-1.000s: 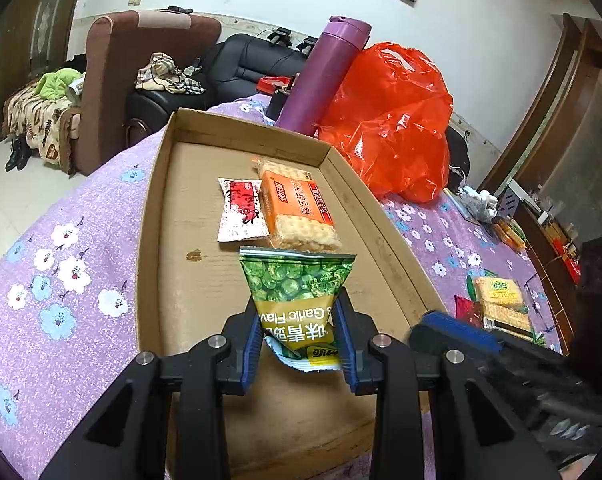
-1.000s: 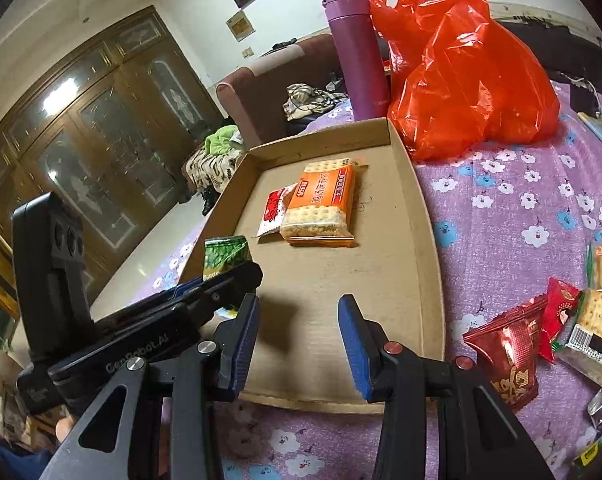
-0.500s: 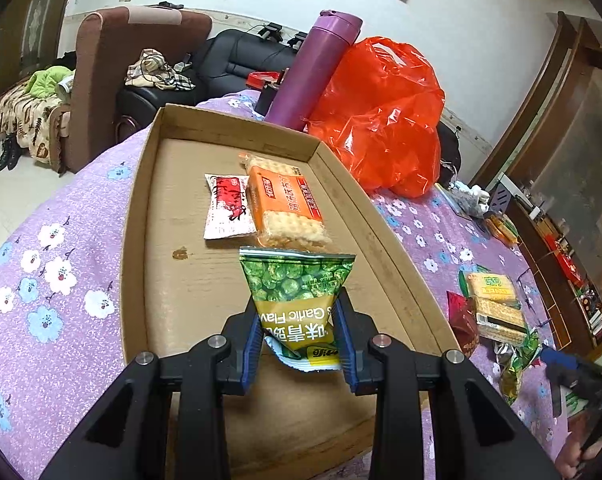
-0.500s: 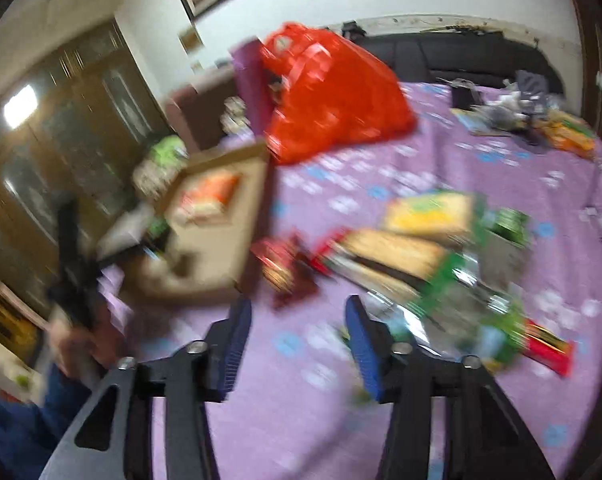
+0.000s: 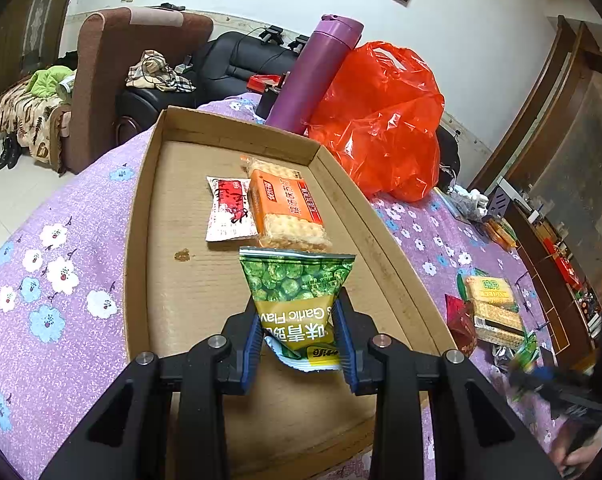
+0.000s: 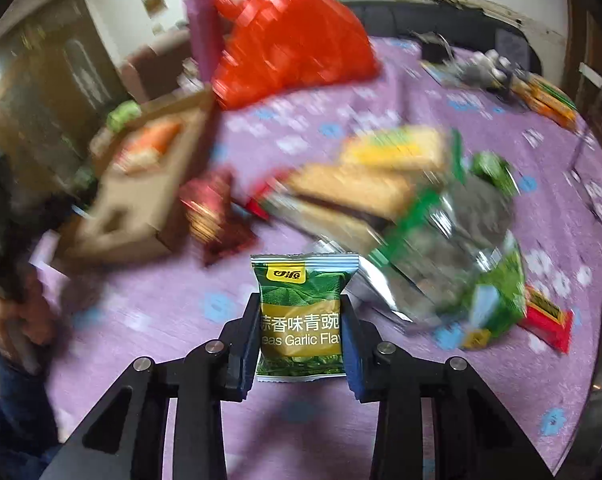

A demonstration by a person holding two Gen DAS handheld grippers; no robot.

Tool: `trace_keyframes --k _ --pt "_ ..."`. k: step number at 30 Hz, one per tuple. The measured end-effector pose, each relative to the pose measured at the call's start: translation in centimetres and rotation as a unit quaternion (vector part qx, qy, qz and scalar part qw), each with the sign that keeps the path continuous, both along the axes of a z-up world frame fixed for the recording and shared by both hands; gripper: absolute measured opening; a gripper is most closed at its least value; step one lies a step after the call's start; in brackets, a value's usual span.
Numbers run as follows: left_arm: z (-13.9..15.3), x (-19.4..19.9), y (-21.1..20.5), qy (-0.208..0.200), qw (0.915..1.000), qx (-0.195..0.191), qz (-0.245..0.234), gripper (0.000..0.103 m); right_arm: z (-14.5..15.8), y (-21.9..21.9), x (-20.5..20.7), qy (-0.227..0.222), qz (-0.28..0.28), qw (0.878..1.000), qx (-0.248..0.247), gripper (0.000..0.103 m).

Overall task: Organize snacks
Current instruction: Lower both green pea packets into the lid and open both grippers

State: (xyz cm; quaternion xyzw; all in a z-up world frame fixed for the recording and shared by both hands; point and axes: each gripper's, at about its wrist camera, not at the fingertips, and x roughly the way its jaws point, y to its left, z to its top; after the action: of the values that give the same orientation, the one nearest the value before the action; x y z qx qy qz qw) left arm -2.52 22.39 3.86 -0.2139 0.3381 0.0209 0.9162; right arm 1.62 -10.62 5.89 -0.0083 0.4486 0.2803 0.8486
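While my left claw [image 5: 299, 336] pinches a green pea packet [image 5: 297, 292] over the cardboard tray [image 5: 141, 216], my right claw [image 6: 301, 336] has just closed on a second pea packet [image 6: 303, 312]. Both slick packets could slip free. Farther in, the tray holds a cracker pack [image 5: 287, 208] beside a red-and-white sachet [image 5: 229, 208].
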Motion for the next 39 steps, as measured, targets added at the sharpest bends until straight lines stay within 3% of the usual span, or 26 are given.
trace_keyframes --k 3,6,9,13,19,32,39 --pt "0.1 0.0 0.0 0.000 1.0000 0.003 0.001 0.032 3.2 3.1 0.6 -0.012 0.020 0.998 0.059 0.039" --pt "0.2 -0.1 0.1 -0.002 1.0000 0.004 0.006 0.032 4.6 7.5 1.5 -0.012 0.045 0.995 0.091 0.039" --pt "0.2 -0.1 0.0 0.001 0.9999 0.008 0.012 0.032 3.8 13.0 2.8 0.003 0.061 0.993 0.097 0.039" --pt "0.2 -0.1 -0.1 0.002 0.9997 0.018 0.019 0.032 1.3 16.8 4.8 0.035 0.061 0.993 0.097 0.040" --pt "0.1 0.4 -0.5 0.014 0.9991 0.033 0.021 0.032 -2.0 17.8 6.2 0.071 0.064 0.991 0.097 0.040" --pt "-0.1 0.3 -0.5 0.013 0.9990 0.036 0.024 0.031 -2.0 17.7 5.4 0.024 0.079 0.994 0.077 0.041" --pt "0.0 0.3 -0.5 0.010 0.9990 0.036 0.025 0.031 -2.5 18.4 5.3 0.003 0.082 0.996 0.035 0.041"
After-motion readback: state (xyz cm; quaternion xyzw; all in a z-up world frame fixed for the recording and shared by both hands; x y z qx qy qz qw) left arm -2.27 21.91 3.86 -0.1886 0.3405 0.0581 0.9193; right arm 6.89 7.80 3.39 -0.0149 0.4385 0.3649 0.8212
